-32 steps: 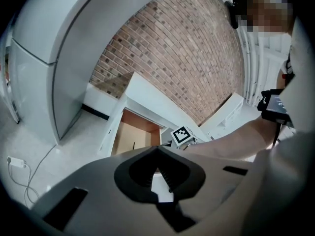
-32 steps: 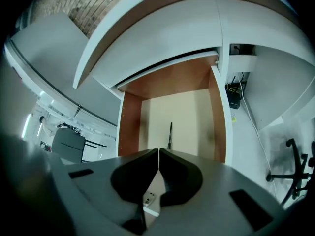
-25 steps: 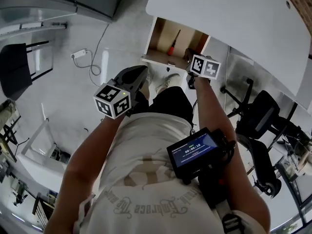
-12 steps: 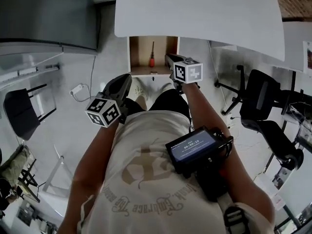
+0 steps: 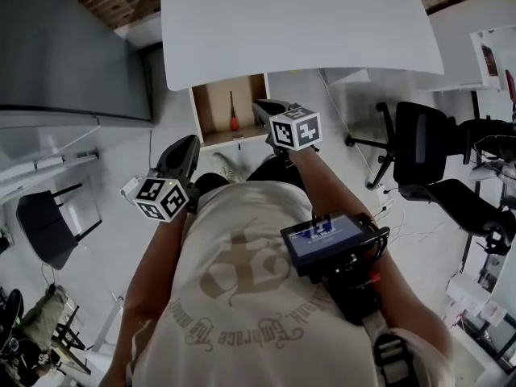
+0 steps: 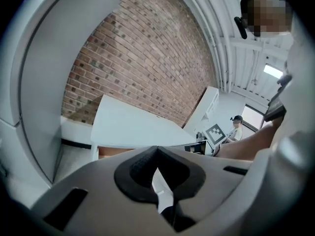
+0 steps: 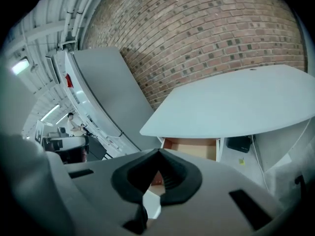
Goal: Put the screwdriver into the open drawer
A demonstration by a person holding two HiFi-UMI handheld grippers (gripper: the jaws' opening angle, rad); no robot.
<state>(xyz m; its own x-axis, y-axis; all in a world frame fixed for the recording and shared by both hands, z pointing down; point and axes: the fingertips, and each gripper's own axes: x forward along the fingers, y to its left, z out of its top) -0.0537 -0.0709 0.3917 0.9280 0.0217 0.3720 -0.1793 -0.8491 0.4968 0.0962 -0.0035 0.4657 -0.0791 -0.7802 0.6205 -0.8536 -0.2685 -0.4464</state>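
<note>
Reads as essentially done: finds the slim, dark-shafted screwdriver with the red handle (image 5: 233,113) lying lengthwise on the brown floor of the open white-walled drawer (image 5: 211,111), beneath the broad white desk top (image 5: 298,31). Leaves, by this judgement, nothing of the placing itself, perhaps only a drawing back. Shows the grey right gripper (image 5: 260,106) just beside the drawer's right wall, apart from the screwdriver, jaws pressed together on nothing. Shows the grey left gripper (image 5: 186,143) lower, near the person's waist, well apart from the drawer, likewise clenched and empty. Cannot settle, at so small a size, whether the screwdriver's tip touches the back wall
</note>
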